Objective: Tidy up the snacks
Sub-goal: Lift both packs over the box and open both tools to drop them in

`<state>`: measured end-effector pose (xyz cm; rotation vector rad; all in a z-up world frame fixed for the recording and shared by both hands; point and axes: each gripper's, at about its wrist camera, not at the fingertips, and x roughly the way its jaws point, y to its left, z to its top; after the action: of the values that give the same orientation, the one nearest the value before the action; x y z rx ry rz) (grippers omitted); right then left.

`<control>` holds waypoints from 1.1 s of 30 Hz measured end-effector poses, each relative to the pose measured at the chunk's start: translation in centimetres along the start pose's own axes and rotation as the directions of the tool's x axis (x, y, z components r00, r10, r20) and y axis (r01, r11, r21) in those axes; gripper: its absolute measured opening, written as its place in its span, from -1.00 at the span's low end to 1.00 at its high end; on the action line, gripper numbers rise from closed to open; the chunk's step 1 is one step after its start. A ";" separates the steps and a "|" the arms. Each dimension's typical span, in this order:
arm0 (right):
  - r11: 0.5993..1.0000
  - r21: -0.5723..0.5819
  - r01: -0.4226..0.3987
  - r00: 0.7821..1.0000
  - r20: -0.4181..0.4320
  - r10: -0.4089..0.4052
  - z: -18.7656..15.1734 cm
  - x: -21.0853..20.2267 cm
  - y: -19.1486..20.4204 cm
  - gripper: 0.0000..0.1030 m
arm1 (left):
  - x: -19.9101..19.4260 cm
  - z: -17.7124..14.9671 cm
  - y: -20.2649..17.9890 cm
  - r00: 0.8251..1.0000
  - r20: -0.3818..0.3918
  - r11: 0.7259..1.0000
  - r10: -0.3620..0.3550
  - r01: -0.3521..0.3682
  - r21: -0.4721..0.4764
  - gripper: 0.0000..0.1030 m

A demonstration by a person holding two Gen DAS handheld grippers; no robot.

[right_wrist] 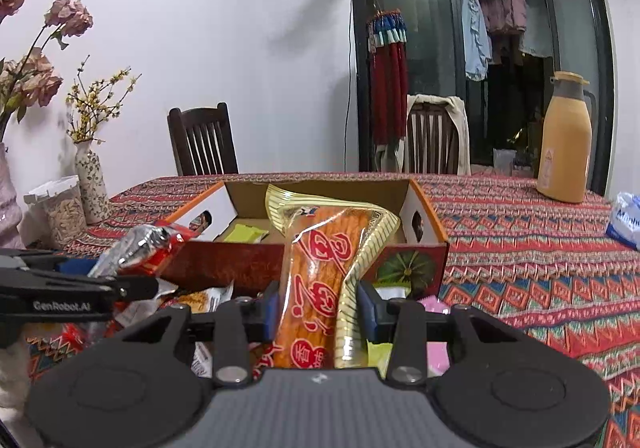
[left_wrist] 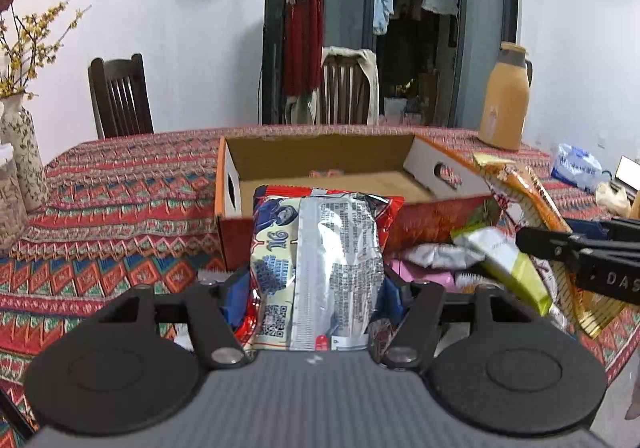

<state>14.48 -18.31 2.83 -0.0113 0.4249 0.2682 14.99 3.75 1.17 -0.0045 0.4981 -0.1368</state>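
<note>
The silver packet (left_wrist: 320, 264) hides much of the cardboard box's (left_wrist: 412, 224) near wall, and its print is too blurred to read. The orange packet (right_wrist: 320, 280) covers the box's middle. The loose snacks (left_wrist: 440, 256) are partly hidden.

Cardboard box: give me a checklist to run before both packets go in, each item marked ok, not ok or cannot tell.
1. Left gripper has its jaws closed on the red and silver packet: ok.
2. Right gripper has its jaws closed on the orange snack packet: ok.
3. Cardboard box open at the top: ok.
4. Free floor space inside the box: ok; only a green packet and one other small item show.
5. Packets already over the box: not ok, both sit before its near wall.
6. Grips firm enough to hold: cannot tell.
</note>
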 end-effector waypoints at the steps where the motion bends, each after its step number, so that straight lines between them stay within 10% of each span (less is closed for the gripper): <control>1: 1.000 -0.004 0.000 1.000 0.004 0.000 0.3 0.1 -0.1 -0.25 | -0.1 0.3 -0.1 1.000 0.008 1.000 0.000 0.000 -0.002 0.26; 33: 0.999 0.007 -0.039 0.999 0.035 0.039 11.2 14.9 -5.4 -0.25 | 10.6 10.5 -1.6 0.993 0.099 0.991 0.061 -0.049 -0.123 0.26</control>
<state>33.50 -18.93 6.67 0.0096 0.3916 0.3050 28.99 0.50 5.38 -0.1157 0.4032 -0.0519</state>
